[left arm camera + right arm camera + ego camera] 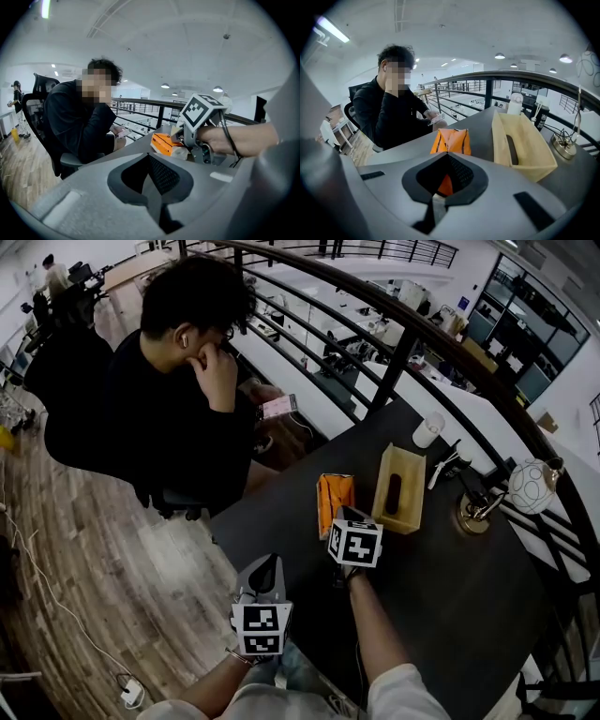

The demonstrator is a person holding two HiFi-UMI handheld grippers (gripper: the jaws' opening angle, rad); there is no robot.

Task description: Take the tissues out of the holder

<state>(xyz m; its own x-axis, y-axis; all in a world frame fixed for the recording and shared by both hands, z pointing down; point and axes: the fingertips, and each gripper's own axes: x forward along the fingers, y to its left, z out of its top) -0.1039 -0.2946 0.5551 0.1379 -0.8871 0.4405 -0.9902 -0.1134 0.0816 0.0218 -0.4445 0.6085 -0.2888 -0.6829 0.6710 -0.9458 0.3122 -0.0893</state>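
Note:
An orange tissue pack (334,501) lies on the dark table (441,615), just left of the empty wooden tissue holder (400,488). My right gripper (447,158) is shut, and the pack's near end (450,141) shows between its jaws. The holder (522,145) stands to the right of it, slot up. In the left gripper view the right gripper (190,143) sits over the pack (164,143). My left gripper (149,157) is shut with nothing in it. It hangs off the table's near left corner (265,570).
A seated person in black (169,409) holds a phone (279,406) just beyond the table's far left edge. A white cup (428,430), a brass stand (473,512) and a round white vase (532,486) stand by the railing (412,343) at the back.

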